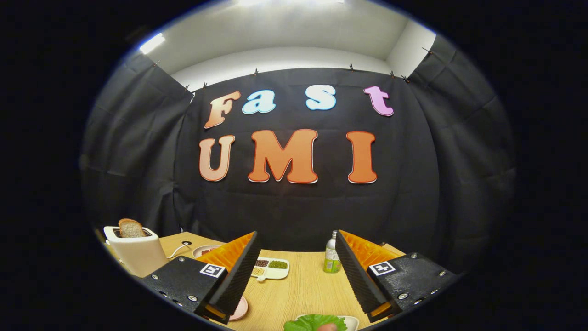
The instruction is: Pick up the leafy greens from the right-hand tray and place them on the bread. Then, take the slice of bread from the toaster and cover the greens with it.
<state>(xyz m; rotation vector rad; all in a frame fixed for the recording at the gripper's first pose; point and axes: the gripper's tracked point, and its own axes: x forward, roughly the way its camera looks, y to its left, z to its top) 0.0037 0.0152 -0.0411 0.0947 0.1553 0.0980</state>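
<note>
My gripper (296, 250) is open, fingers wide apart above a wooden table (303, 285), nothing between them. Leafy greens (310, 322) lie on a white tray (353, 322) low between the fingers, close beneath them, with something reddish on top. A white toaster (135, 253) stands beyond the left finger at the table's far left. A brown bread slice (131, 228) sticks up out of its slot. A pink plate edge (241, 309) peeks out beside the left finger; what it carries is hidden.
A white divided dish (271, 268) with dark and green fillings sits ahead between the fingers. A small bottle (330, 258) with a green label stands by the right finger. A small plate (204, 250) lies behind the left finger, near the toaster's cord.
</note>
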